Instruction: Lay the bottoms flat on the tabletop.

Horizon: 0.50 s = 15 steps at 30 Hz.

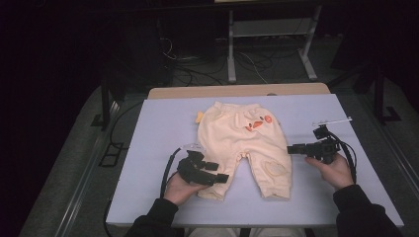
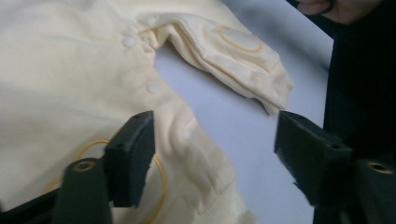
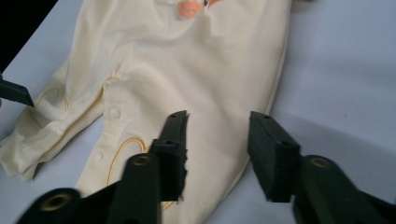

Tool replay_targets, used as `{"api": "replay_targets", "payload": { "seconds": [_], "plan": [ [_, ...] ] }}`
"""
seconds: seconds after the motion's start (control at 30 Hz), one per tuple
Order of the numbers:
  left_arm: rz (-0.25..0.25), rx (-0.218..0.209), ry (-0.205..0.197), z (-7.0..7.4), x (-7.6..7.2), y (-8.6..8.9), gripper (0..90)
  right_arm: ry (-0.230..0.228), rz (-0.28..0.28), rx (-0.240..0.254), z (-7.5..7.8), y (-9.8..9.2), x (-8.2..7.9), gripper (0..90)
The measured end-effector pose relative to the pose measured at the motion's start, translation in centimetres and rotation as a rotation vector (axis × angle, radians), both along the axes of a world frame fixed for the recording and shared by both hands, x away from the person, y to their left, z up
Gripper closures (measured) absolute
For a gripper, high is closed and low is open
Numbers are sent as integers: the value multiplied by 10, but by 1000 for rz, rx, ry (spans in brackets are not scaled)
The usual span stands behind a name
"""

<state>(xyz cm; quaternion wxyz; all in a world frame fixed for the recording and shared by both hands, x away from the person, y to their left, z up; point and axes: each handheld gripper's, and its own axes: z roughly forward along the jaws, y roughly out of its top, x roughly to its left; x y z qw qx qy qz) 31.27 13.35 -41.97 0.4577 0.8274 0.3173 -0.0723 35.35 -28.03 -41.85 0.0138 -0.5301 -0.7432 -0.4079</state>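
Your left gripper (image 1: 213, 173) nearest, jaws wide, empty, over left leg cuff of baby pants (image 1: 242, 143). Right gripper (image 1: 296, 148) at 3 o'clock, jaws partly open, empty, just off right leg edge. Pants flat on desk (image 1: 158, 128), long axis 6 to 12, waistband far. Left hand nearer cloth.

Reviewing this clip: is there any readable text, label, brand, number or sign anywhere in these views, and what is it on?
None can be read.
Baby trousers: orange appliqué and stitched knee outlines, pictures only, no letters.
Small tab at the waist: too small to tell if it bears print.
White slip by the left tool: too small to read.
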Motion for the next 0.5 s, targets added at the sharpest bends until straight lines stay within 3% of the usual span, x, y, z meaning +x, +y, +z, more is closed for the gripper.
{"api": "replay_targets", "payload": {
  "seconds": [0.03,0.07,0.1,0.2,0.37,0.5],
  "plan": [
    [0,0,0,0,0,0,190,0,0,0,0,0,0,500],
    [5,1,-10,0,0,0,190,-10,-2,-3,1,1,0,445],
    [15,12,-40,0,0,1,119,-28,3,-7,2,1,-1,348],
    [38,30,-96,1,-1,1,0,-74,12,2,5,2,-3,179],
    [75,3,-166,6,-2,10,0,-159,8,-44,16,5,-12,0],
    [128,-13,-198,11,-2,23,0,-200,15,-38,24,3,-23,0]
  ]
}}
